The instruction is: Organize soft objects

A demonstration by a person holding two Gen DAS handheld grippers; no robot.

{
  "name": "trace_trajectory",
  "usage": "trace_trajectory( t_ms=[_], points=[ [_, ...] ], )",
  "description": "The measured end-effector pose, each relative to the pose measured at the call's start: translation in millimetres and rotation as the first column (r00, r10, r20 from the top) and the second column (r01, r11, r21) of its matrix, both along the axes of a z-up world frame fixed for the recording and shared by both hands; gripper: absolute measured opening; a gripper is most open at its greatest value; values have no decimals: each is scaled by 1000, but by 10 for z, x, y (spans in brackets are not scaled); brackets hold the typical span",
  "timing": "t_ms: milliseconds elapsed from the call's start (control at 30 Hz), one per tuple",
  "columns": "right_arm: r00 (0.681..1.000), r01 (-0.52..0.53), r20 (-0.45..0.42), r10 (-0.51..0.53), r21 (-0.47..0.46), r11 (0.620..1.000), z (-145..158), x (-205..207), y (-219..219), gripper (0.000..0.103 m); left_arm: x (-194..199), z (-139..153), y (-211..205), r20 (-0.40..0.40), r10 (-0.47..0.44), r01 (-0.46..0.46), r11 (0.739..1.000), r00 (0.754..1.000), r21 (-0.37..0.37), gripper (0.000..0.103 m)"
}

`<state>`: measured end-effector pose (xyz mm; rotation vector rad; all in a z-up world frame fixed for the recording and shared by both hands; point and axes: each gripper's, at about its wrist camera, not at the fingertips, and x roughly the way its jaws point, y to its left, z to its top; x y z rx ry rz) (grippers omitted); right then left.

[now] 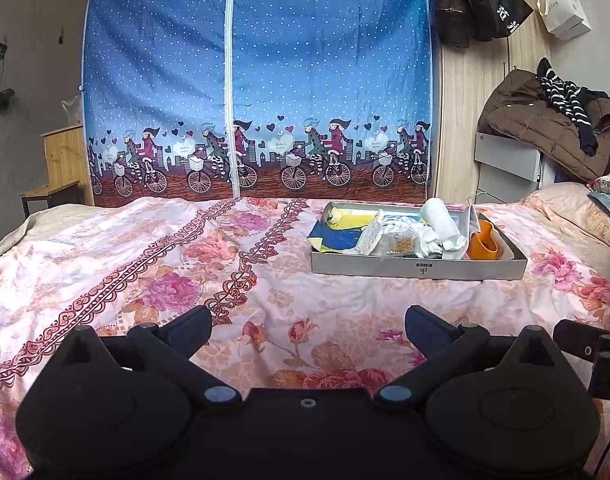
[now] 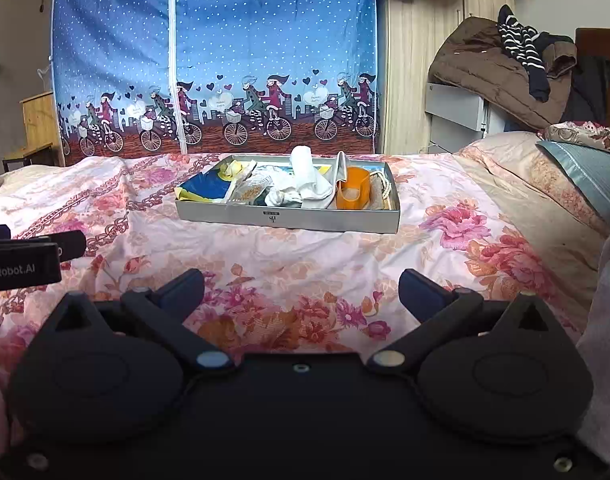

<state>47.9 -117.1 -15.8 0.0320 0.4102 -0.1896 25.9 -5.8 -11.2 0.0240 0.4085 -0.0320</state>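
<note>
1. Black plastic fills the bottom of both wrist views: the left gripper [image 1: 308, 326] and the right gripper [image 2: 301, 294] each hold their fingers spread wide apart with nothing between them, above the bed.
2. In the right wrist view, part of the left gripper juts in at the left edge, just beside the right one.
3. Under both grippers lies a pink floral bedspread [image 2: 289, 264], wrinkled, with a red chain-pattern band running across its left side.
4. Farther along the bed sits a shallow grey cardboard box [image 1: 419, 269], resting flat on the bedspread, well apart from both grippers.
5. Inside the box, the soft objects are piled together: a blue and yellow cloth [image 2: 203, 192] at the left end, a rolled white cloth [image 2: 303, 164] tilted up in the middle, and an orange cup-shaped item [image 2: 352, 190] at the right.
6. Behind the bed stands a blue fabric wardrobe [image 1: 257, 80] printed with cyclists.
7. To the far right, a brown coat [image 2: 485, 68] is heaped on a grey cabinet.
</note>
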Motion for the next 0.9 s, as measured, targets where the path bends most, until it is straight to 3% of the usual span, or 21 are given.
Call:
trace_trajectory(
  t_ms=[900],
  points=[
    [1000,27,-11,-27,22,999,-8,26,-63,103,37,-38,-25,-18,-4,4,1000,1000,6,102]
  ],
)
